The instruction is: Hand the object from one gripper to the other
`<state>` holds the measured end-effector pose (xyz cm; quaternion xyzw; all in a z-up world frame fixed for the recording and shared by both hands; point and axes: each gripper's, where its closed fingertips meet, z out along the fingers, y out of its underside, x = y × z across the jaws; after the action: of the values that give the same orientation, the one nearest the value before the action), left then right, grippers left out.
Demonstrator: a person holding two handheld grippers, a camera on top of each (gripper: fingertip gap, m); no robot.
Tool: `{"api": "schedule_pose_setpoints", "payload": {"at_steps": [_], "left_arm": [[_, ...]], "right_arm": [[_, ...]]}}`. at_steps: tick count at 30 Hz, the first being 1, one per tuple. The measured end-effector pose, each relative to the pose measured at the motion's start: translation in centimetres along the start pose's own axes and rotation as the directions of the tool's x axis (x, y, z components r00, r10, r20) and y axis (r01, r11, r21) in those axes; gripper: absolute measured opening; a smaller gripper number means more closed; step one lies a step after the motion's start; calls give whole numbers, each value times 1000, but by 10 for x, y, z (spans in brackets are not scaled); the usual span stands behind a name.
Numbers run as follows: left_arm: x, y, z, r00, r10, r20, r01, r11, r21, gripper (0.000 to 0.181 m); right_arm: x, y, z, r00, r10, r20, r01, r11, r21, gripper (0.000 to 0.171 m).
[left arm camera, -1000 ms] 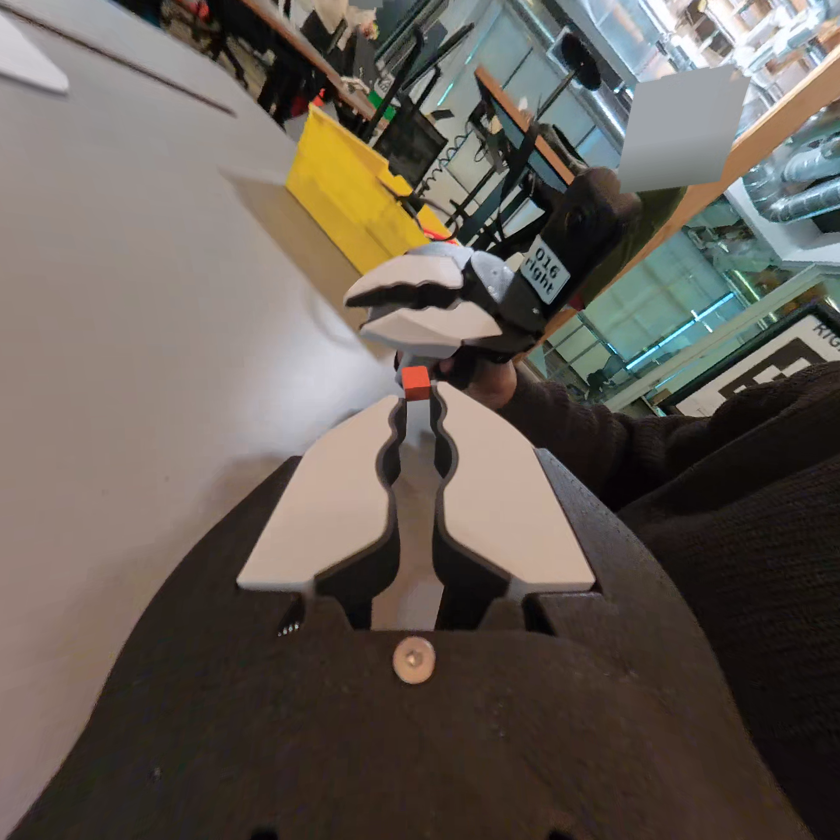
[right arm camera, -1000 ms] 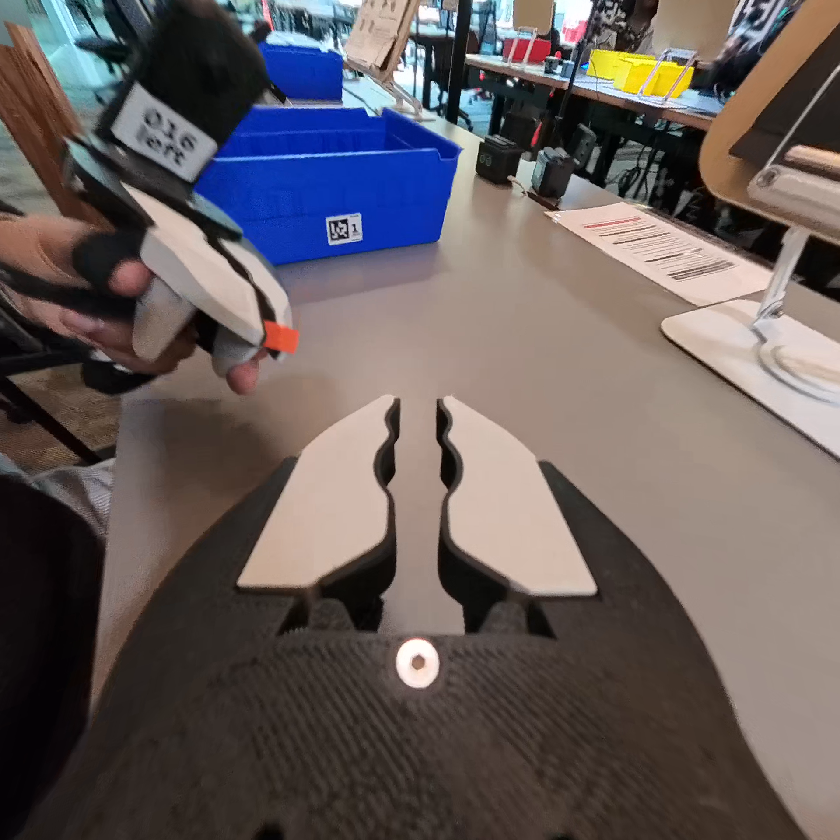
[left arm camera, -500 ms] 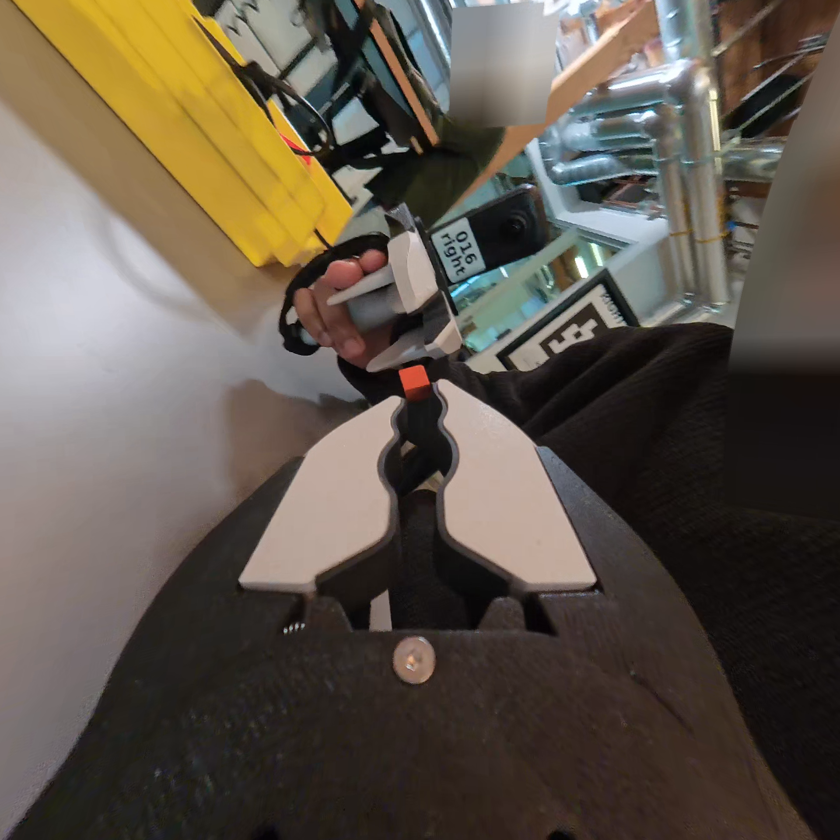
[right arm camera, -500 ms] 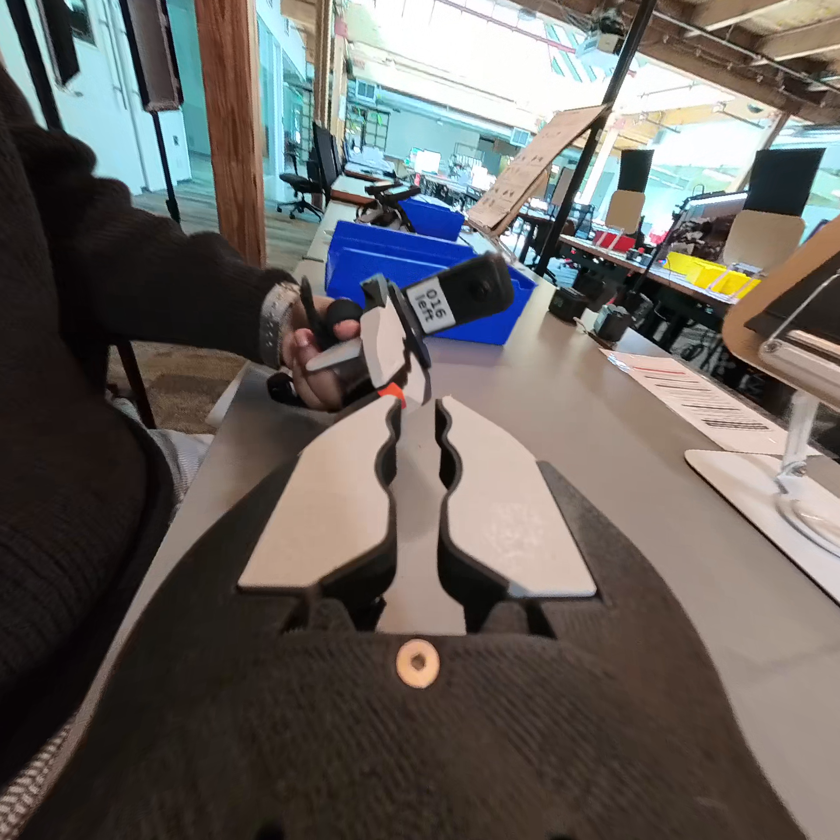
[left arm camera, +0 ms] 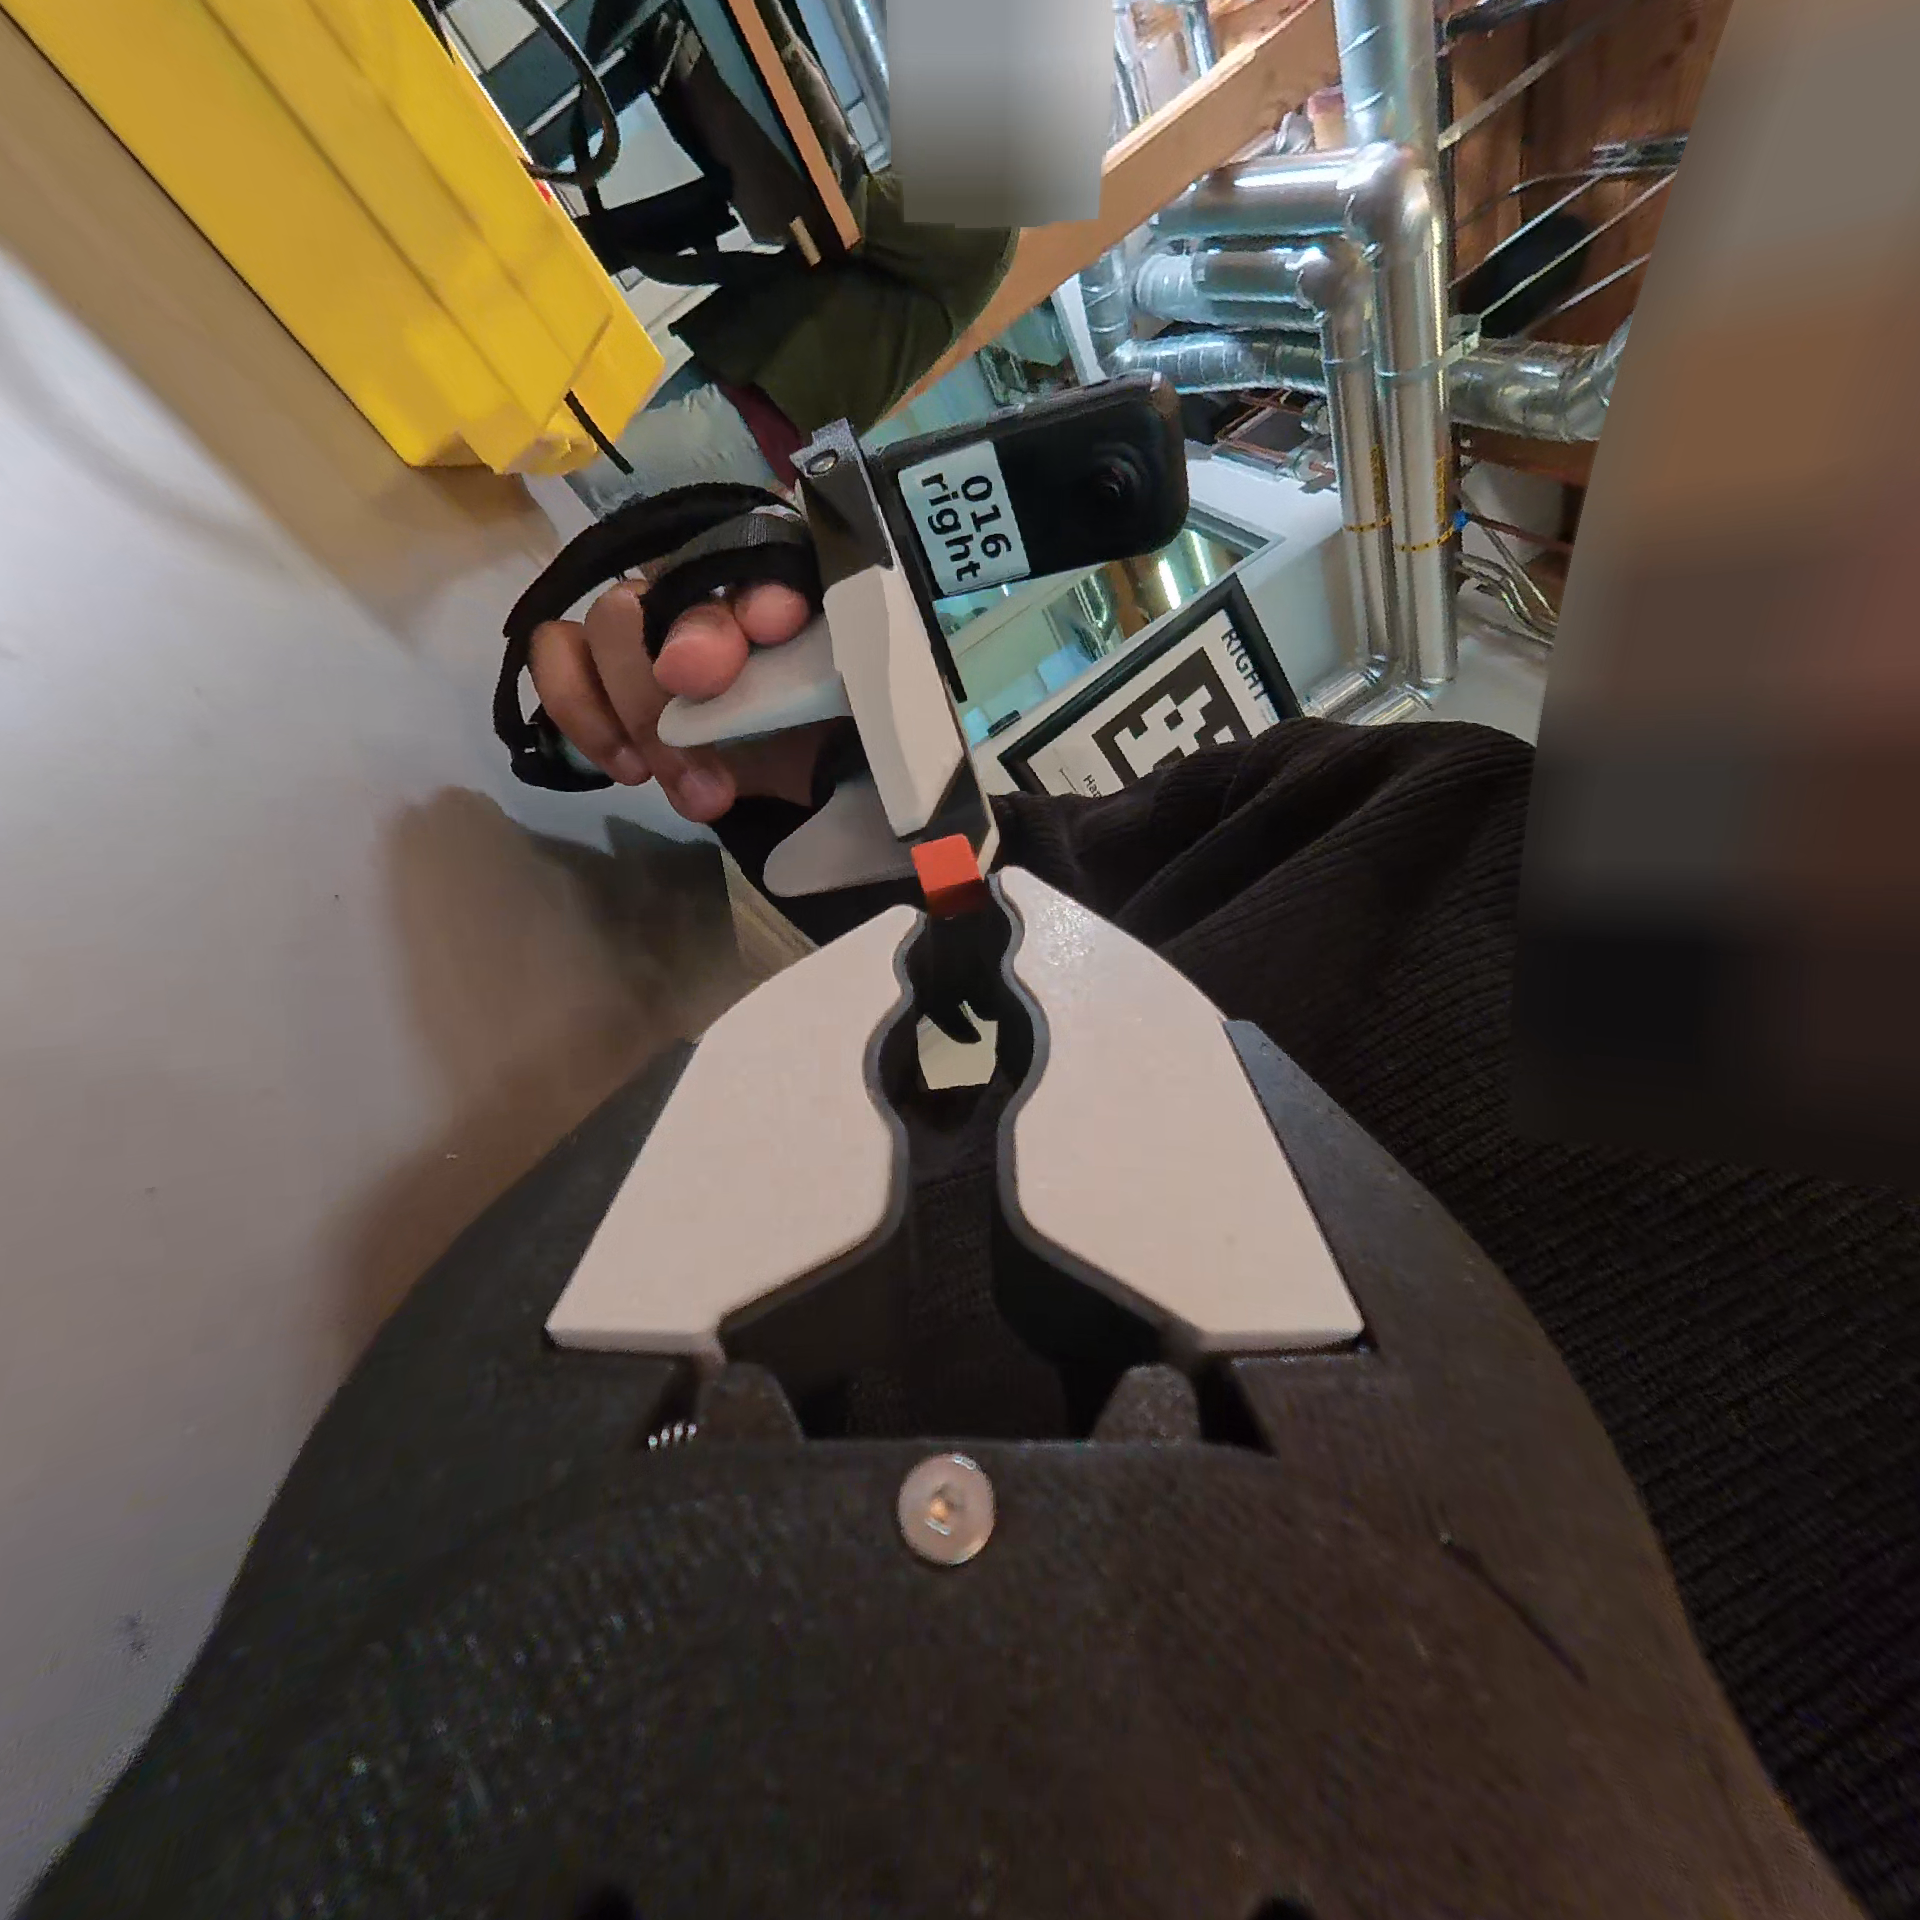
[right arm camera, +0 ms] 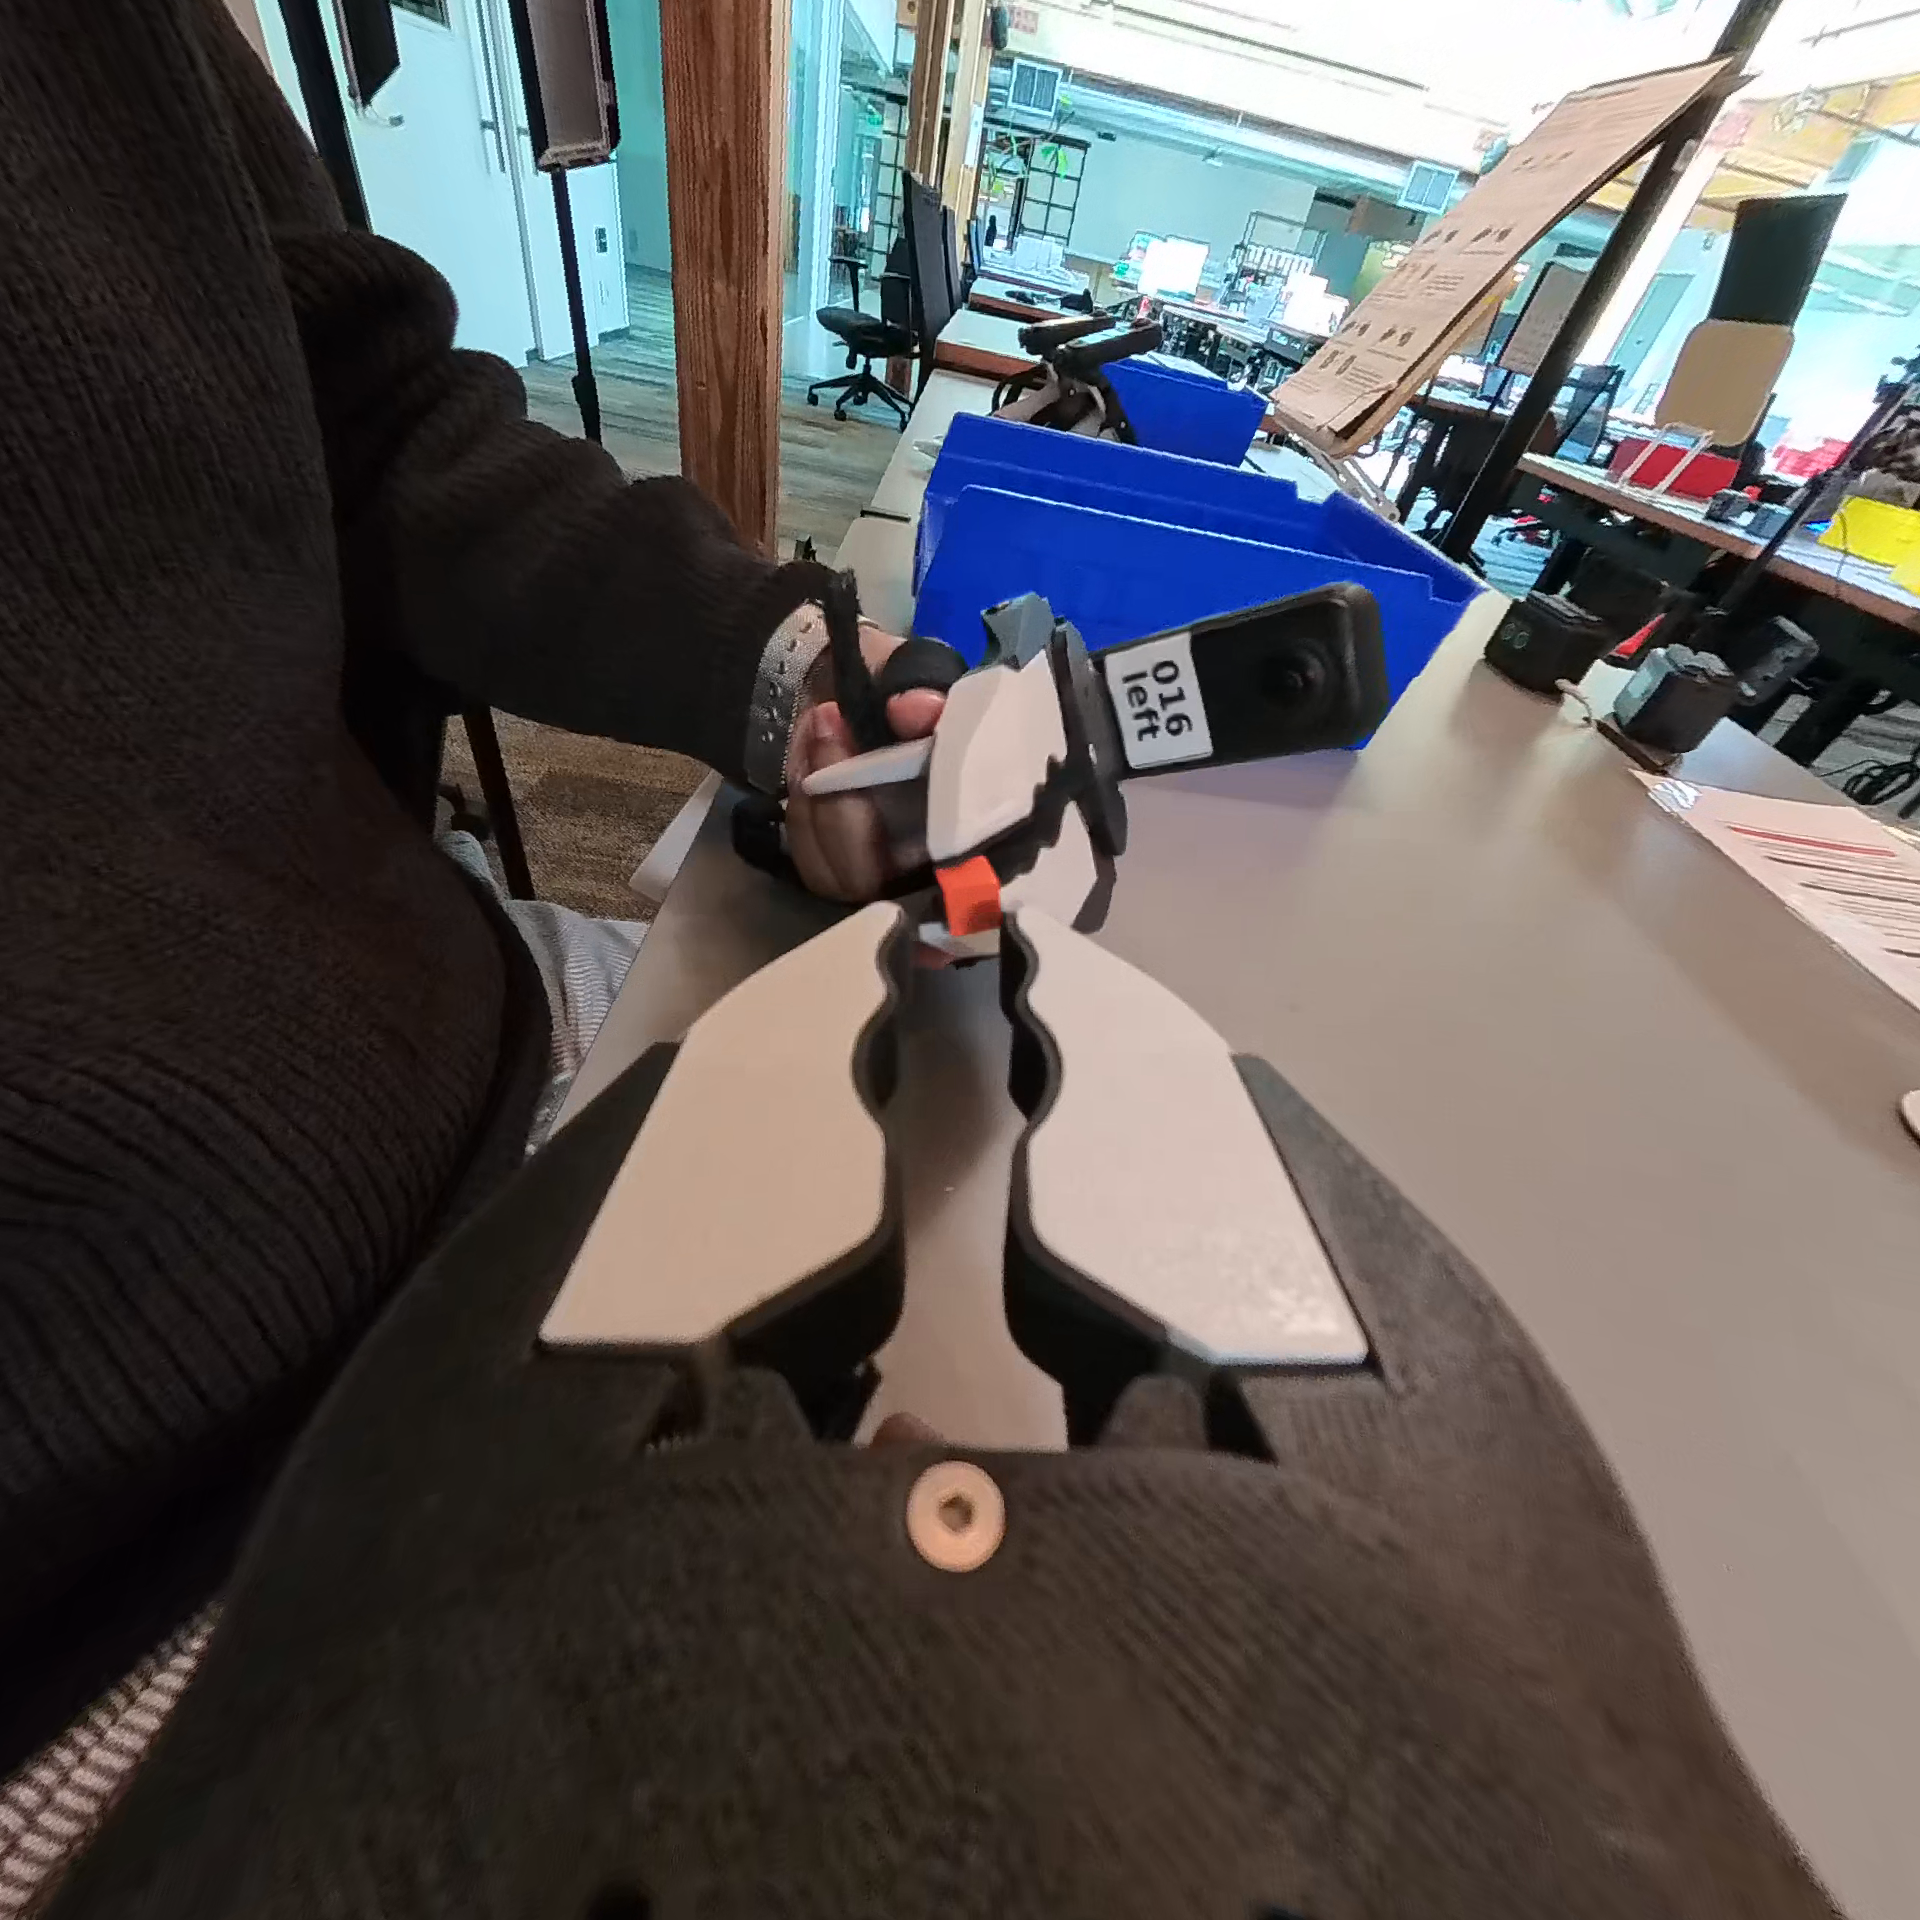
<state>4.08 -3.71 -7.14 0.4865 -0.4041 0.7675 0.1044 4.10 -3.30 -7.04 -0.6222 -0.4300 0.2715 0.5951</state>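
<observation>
- Stretching away behind: a grey matte tabletop (right arm camera: 1455, 1039) in an open workshop, a wooden post (right arm camera: 722, 260) rising at the back.
- Sitting on that tabletop beyond the cube: a blue plastic bin (right arm camera: 1164, 561); lying near the far right edge, a printed paper sheet (right arm camera: 1829, 883).
- Showing in the left wrist view, above and left of the cube: a yellow plastic bin (left arm camera: 343, 239) on the same tabletop.
- Being pinched: a small orange cube (left arm camera: 948, 864), caught at the very tips of the left gripper (left arm camera: 954, 906), its grey fingers closed in tight on it, with most of the cube poking out past the tips.
- Appearing again in the right wrist view: the same cube (right arm camera: 966, 896), held up off the tabletop by the left gripper (right arm camera: 961, 883), which is gripped by a hand (right arm camera: 842, 790) in a dark knitted sleeve (right arm camera: 468, 582).
- Reaching in toward the cube: the right gripper (right arm camera: 954, 925), fingers spread slightly wider than the cube, tips flanking it just below; contact with the cube impossible to judge.
- Coming in from above in the left wrist view: the right gripper (left arm camera: 894, 842), turned edge-on, with its near fingertip touching or just beside the cube's top.
- Holding nothing clearly yet on the right side.
</observation>
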Motion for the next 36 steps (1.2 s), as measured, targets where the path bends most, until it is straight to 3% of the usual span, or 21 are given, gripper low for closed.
{"api": "schedule_pose_setpoints", "payload": {"at_steps": [36], "left_arm": [[5, 6, 9, 996, -49, -69, 47, 999, -21, 12]], "right_arm": [[-7, -4, 2, 1000, 15, 24, -15, 1000, 13, 11]]}}
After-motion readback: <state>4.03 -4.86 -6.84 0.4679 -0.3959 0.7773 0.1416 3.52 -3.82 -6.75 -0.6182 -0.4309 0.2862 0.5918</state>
